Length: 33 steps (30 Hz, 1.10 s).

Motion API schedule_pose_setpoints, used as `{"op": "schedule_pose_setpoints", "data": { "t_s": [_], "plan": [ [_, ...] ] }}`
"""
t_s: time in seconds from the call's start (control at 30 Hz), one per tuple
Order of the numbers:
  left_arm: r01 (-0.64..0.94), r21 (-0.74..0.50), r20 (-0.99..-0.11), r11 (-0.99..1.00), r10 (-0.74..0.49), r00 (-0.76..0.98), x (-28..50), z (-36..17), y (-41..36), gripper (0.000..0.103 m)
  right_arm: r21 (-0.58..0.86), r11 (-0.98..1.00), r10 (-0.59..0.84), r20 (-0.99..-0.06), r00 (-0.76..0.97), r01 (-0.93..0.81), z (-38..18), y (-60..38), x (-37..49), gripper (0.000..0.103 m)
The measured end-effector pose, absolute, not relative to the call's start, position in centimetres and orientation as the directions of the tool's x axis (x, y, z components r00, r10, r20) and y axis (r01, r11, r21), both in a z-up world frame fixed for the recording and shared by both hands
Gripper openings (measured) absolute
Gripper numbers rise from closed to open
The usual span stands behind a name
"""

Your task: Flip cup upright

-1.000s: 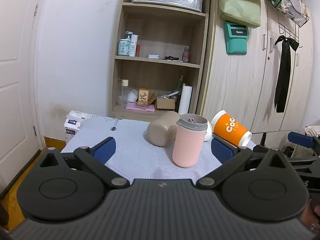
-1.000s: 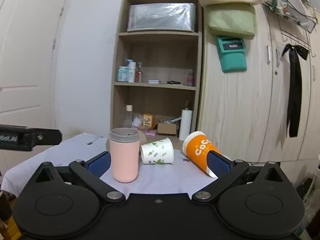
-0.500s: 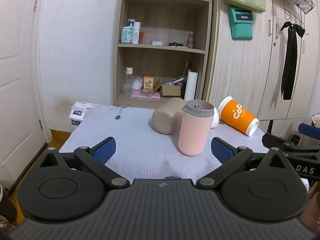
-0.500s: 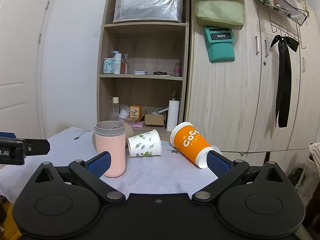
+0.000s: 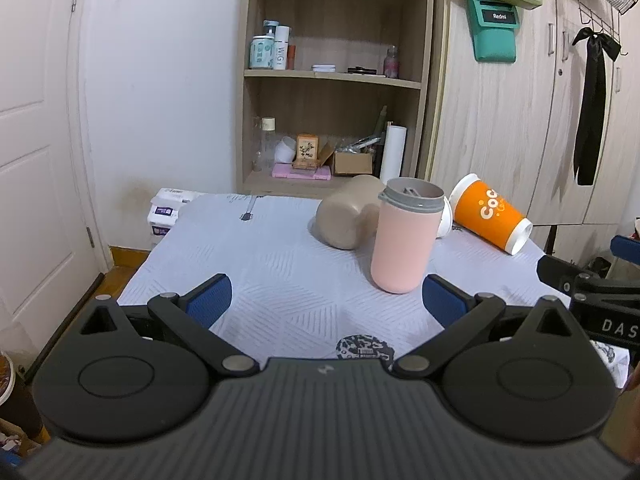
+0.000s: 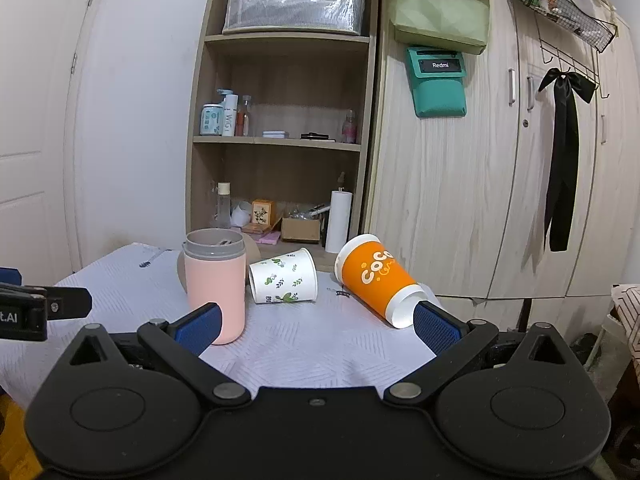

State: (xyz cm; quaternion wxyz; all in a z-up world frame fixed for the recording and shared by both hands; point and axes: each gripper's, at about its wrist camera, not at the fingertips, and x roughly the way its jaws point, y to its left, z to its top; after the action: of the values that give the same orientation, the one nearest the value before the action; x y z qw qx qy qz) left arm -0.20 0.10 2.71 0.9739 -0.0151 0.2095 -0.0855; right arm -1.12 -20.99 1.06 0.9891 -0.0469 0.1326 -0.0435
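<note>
Both tongs level, jaws apart, nothing held: left tongs just before upright pink cup; right tongs to its right, facing tipped orange cup.

A white wall is running behind the table, which is wearing a pale patterned cloth. An open wooden shelf unit is standing against that wall, holding bottles, boxes and a paper roll. Beside it, light wood wardrobe doors are carrying a teal pouch and a black ribbon. A white panelled door is sitting at the left.
</note>
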Motion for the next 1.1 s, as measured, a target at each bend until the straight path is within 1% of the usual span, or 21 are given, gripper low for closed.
{"op": "schedule_pose_setpoints", "data": {
  "t_s": [0.47,1.1],
  "plan": [
    [0.149,-0.055,-0.446,0.987,-0.158,0.881,0.31,2.24,-0.08,0.103,-0.100,0.992,-0.099,-0.272,0.957,0.075,0.97,-21.24,-0.69,0.103],
    [0.118,-0.044,-0.443,0.992,-0.125,0.888,-0.13,2.17,0.08,0.103,-0.095,0.992,-0.109,-0.263,0.959,0.086,0.94,-21.32,-0.88,0.103]
  ]
}}
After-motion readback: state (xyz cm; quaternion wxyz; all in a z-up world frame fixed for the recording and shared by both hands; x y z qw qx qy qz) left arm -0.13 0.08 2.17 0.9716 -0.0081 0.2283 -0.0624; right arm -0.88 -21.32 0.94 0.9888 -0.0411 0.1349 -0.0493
